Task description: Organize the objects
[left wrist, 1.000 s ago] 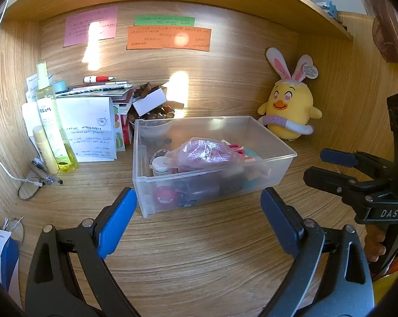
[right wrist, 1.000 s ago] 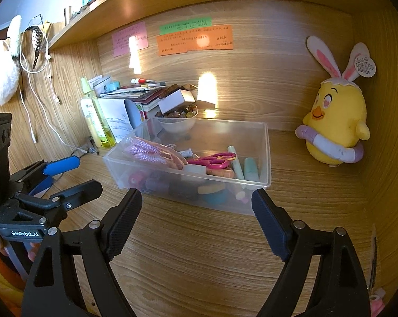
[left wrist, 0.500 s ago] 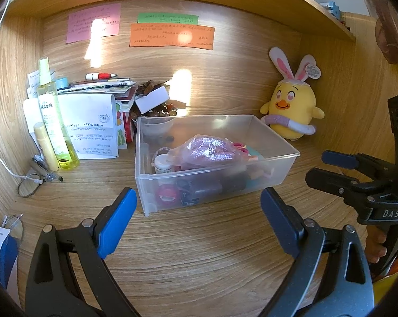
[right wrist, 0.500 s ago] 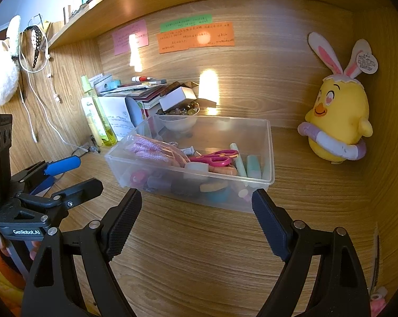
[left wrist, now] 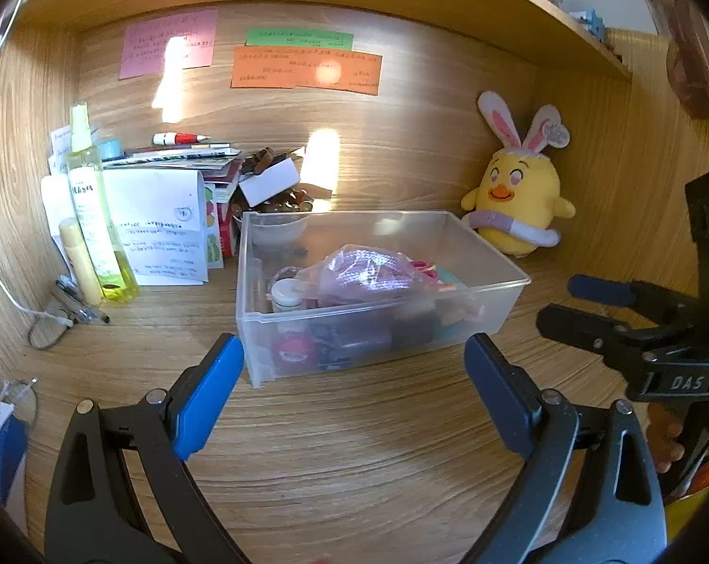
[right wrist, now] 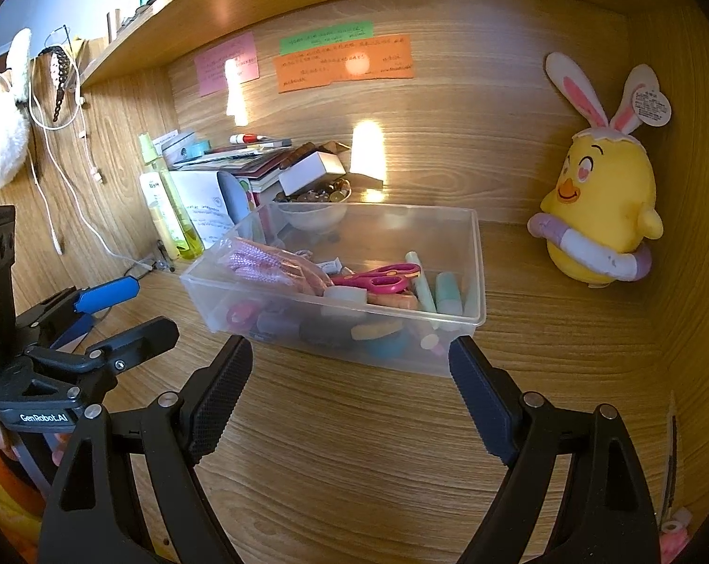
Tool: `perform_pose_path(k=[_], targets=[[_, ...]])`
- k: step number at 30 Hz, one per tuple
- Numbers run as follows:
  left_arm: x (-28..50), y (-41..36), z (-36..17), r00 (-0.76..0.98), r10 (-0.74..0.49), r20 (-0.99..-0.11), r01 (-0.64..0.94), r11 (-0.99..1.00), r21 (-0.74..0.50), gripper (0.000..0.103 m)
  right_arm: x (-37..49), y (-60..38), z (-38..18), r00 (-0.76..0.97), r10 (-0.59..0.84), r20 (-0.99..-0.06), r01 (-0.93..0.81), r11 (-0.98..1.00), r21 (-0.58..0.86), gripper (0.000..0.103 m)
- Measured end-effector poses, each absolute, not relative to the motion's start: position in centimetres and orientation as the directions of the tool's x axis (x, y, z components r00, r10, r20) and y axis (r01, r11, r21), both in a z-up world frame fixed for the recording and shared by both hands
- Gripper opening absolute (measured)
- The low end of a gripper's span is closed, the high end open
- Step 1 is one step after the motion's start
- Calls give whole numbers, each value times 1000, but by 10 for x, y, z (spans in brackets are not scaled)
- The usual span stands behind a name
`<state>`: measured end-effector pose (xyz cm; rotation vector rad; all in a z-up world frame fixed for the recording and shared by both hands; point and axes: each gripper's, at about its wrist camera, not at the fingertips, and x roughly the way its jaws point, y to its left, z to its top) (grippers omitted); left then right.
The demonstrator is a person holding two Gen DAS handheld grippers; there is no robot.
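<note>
A clear plastic bin (left wrist: 491,312) (right wrist: 476,254) stands on the wooden desk, holding a pink mesh bag (left wrist: 368,272), pink scissors (right wrist: 378,277), markers and small jars. My left gripper (left wrist: 354,376) is open and empty, just in front of the bin's near wall. My right gripper (right wrist: 350,366) is open and empty, just in front of the bin from the right side. Each gripper also shows at the edge of the other's view, the right (left wrist: 585,305) and the left (right wrist: 119,310).
A yellow plush chick (left wrist: 519,207) (right wrist: 599,216) stands at the back right. A yellow bottle (left wrist: 96,221), papers, books and a bowl of beads (right wrist: 314,207) crowd the back left. Cables (left wrist: 39,319) lie at the left. Sticky notes hang on the back wall.
Both grippers have moved slightly closer to the bin; the bin appears a bit larger and nearer. Both stay open and empty.
</note>
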<state>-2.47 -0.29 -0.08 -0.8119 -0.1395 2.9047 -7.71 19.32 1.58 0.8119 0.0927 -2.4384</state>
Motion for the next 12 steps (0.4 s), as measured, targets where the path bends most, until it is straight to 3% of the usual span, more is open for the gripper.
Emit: perform_pose_path(k=[12], targets=[[-25, 0, -1, -849, 145, -508, -109, -989, -100, 96, -78, 193, 15, -659, -484, -575, 529, -842, 103, 84]])
